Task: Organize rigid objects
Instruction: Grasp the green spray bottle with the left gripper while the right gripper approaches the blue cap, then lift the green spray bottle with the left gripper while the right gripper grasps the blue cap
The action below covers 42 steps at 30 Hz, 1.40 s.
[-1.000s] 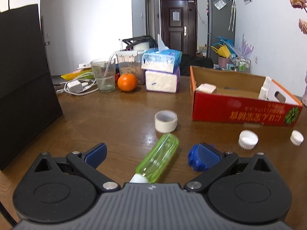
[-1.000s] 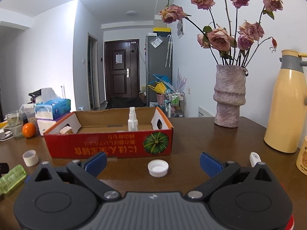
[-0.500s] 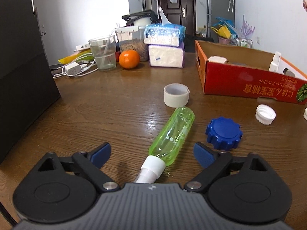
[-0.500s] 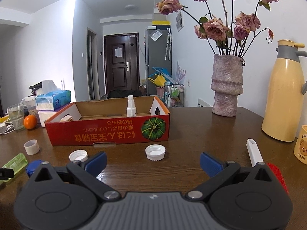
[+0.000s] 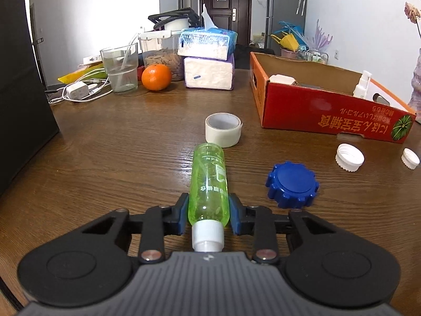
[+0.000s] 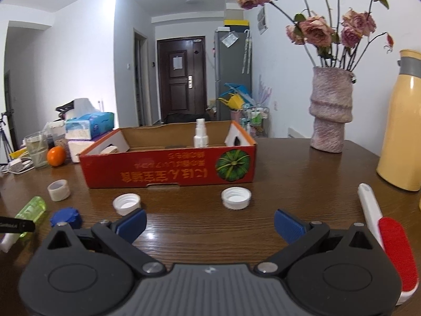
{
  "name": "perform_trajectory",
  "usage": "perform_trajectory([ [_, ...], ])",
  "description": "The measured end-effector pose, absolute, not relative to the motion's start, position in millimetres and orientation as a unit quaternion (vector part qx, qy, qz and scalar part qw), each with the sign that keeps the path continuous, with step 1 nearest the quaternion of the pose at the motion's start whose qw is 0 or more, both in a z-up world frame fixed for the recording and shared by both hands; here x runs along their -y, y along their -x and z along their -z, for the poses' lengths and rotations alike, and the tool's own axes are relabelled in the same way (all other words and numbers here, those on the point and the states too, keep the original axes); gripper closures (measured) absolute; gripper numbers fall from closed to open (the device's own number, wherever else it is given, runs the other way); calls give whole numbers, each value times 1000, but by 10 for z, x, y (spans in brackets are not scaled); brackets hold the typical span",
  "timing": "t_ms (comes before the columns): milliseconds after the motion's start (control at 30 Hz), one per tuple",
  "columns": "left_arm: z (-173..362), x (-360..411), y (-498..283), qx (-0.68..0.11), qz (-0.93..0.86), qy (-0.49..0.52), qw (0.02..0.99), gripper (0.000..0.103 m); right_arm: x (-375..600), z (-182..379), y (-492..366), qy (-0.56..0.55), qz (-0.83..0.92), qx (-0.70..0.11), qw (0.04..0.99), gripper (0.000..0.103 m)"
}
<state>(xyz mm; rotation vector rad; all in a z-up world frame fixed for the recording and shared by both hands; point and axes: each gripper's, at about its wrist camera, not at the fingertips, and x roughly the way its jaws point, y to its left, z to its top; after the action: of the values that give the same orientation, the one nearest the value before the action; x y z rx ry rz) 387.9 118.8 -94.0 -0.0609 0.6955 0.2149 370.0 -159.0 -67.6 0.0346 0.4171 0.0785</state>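
My left gripper (image 5: 208, 214) is shut on a green bottle (image 5: 209, 181) with a white cap, which lies on the wooden table; the bottle also shows in the right wrist view (image 6: 30, 210). A blue lid (image 5: 292, 184) lies to its right, a tape roll (image 5: 223, 129) just beyond it. Two white caps (image 5: 349, 156) (image 5: 410, 158) lie near the red cardboard box (image 5: 329, 115), which holds a small white spray bottle (image 6: 200, 135). My right gripper (image 6: 209, 225) is open and empty, above the table in front of the caps (image 6: 235, 197).
A lint brush with a red pad (image 6: 386, 239) lies at the right. A vase of roses (image 6: 330, 113) and a yellow flask (image 6: 402, 131) stand behind it. Tissue packs (image 5: 208, 60), an orange (image 5: 156, 77), a glass (image 5: 121, 69) and a black panel (image 5: 18, 79) are at the left.
My left gripper moved onto the green bottle and closed on it near the cap. My right gripper drew back and lifted slightly, still open.
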Motion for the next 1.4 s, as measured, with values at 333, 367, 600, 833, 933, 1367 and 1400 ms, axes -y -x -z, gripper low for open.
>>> perform_trajectory([
  [333, 868, -1252, -3816, -325, -100, 29, 940, 71, 1159, 702, -3733, -1, -80, -215, 973, 0],
  [367, 863, -1272, -3813, -323, -100, 29, 941, 71, 1116, 700, -3744, -1, -84, -216, 973, 0],
  [600, 816, -1419, -3763, -311, -100, 34, 945, 71, 791, 733, -3826, 3, -123, -241, 963, 0],
  [833, 773, -1574, -3723, -300, -105, 41, 947, 72, 410, 762, -3921, 22, -150, -254, 955, 0],
  [933, 762, -1650, -3716, -298, -109, 44, 947, 72, 260, 782, -3998, 26, -162, -263, 951, 0],
  [1367, 768, -1898, -3714, -299, -121, 50, 945, 72, -276, 915, -4424, 53, -174, -312, 933, 10],
  [1400, 768, -1902, -3713, -300, -121, 51, 945, 72, -296, 931, -4456, 53, -174, -316, 931, 12],
])
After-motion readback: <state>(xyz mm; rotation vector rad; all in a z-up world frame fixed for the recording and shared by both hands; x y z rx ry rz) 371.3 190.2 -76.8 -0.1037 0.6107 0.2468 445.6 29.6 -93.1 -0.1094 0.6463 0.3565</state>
